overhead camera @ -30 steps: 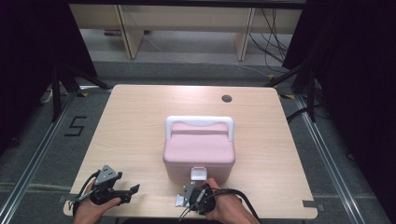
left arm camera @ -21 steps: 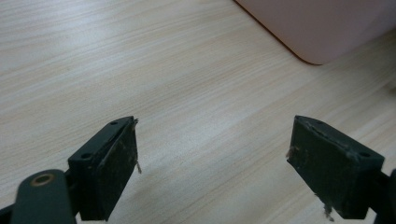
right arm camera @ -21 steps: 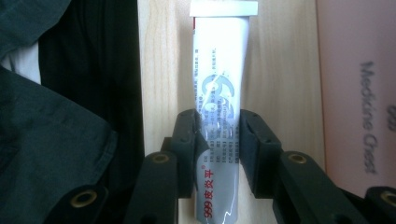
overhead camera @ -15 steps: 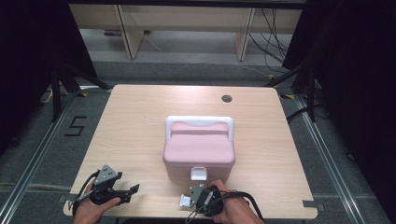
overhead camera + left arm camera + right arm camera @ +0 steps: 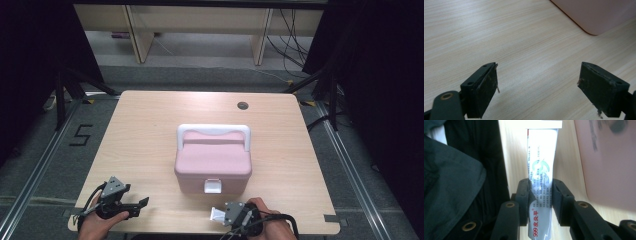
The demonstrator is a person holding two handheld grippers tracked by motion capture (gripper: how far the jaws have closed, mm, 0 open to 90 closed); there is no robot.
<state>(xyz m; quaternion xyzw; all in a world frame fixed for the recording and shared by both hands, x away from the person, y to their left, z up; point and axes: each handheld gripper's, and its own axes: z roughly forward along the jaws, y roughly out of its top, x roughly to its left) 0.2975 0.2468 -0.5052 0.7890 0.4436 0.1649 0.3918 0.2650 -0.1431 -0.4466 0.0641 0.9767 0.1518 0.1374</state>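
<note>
The tube — light, soft, likely slick — sits clamped mid-body in the right gripper at the table's near edge before the box; left gripper gapes empty — best gripped near the stiffer crimp.

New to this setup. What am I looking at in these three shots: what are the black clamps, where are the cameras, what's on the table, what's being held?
No robot here: a person holds a hand-operated two-jaw gripper in each hand. The high view looks down from above the person's side of the wooden table. The other two pictures come from cameras riding on each gripper, looking along its black jaws.

On the table stands a pink box with a white handle and a white front latch, lid closed.

The left gripper sits near the table's front left, jaws wide apart with nothing between them. The right gripper, in front of the box, is clamped on a white tube with printed text, which looks like ointment or paste.
</note>
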